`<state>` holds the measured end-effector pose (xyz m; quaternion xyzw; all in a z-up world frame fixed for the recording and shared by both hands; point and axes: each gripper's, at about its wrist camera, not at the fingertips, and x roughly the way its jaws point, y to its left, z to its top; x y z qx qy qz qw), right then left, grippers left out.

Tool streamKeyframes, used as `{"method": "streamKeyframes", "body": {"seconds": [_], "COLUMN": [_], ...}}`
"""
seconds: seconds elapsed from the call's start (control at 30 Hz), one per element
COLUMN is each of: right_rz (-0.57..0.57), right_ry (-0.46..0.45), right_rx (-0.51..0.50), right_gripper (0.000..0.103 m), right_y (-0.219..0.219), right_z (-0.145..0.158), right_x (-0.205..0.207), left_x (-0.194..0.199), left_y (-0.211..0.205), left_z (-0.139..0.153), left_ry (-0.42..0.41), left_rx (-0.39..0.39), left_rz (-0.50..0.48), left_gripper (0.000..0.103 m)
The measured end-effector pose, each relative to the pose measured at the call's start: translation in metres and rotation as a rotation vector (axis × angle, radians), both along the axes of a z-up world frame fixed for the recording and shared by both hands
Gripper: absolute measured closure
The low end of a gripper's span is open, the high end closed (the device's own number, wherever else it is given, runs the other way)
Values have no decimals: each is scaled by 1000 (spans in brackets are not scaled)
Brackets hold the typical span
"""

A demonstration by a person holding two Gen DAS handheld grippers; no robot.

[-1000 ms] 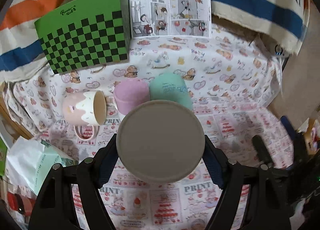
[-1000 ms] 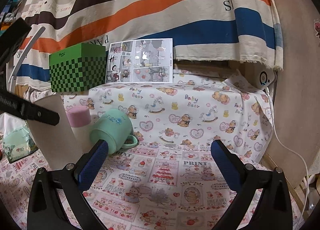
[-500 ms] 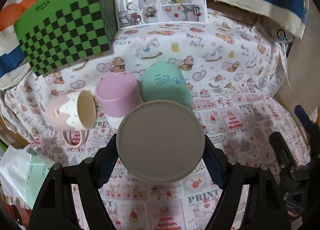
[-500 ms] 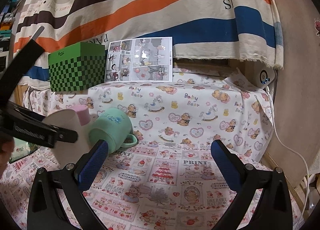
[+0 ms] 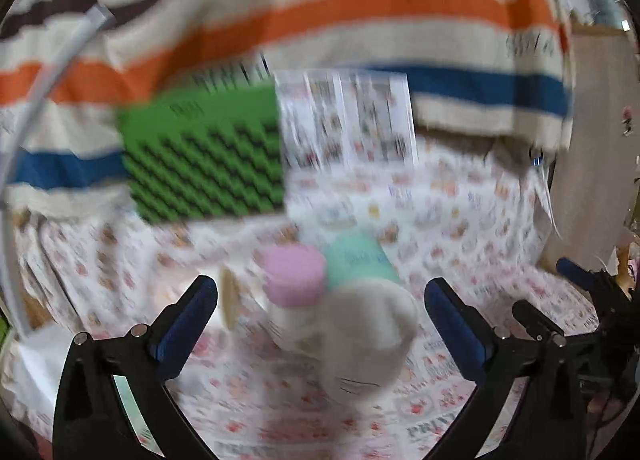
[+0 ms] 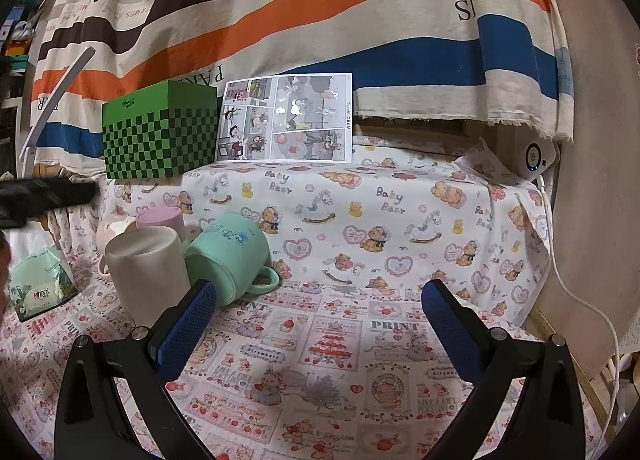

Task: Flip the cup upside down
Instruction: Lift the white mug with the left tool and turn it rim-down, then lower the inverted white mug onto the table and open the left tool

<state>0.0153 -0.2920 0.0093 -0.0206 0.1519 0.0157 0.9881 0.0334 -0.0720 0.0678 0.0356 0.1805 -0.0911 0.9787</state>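
A white cup [image 6: 146, 272] stands upside down on the printed cloth, base up, next to a mint mug [image 6: 228, 256] lying on its side. In the blurred left wrist view the white cup [image 5: 372, 340] sits just ahead of my left gripper [image 5: 320, 320], which is open and apart from it. My right gripper [image 6: 318, 324] is open and empty over the cloth, right of the cups. One dark finger of the left gripper shows at the left edge of the right wrist view [image 6: 44, 193].
A pink-topped cup [image 6: 160, 217] and a pink-and-white mug [image 6: 114, 225] lie behind the white cup. A green checkered box [image 6: 160, 135] and a comic sheet [image 6: 286, 119] stand at the back. A green tissue pack [image 6: 38, 284] lies left. A white cable [image 6: 580, 296] runs down the right.
My left gripper has let go of the white cup, opened and pulled back upward. The cup now stands base up on the cloth. The right gripper has not moved.
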Motion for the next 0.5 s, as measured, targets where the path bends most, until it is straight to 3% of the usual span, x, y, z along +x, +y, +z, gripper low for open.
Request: {"method": "streamKeyframes", "body": {"seconds": [0.17,0.5], "right_rz": [8,36], "right_ry": [1,-5], "right_rx": [-5,-11], "right_gripper": [0,0], "right_y": [2,7], "right_z": [0,0], "right_x": [1,1], "left_x": [-35,-63], "left_y": [31,79], "left_z": [11,-18], "left_ry": [-164,-194], "left_rx": [-16,-85], "left_rz": [21,124], "left_gripper": [0,0]}}
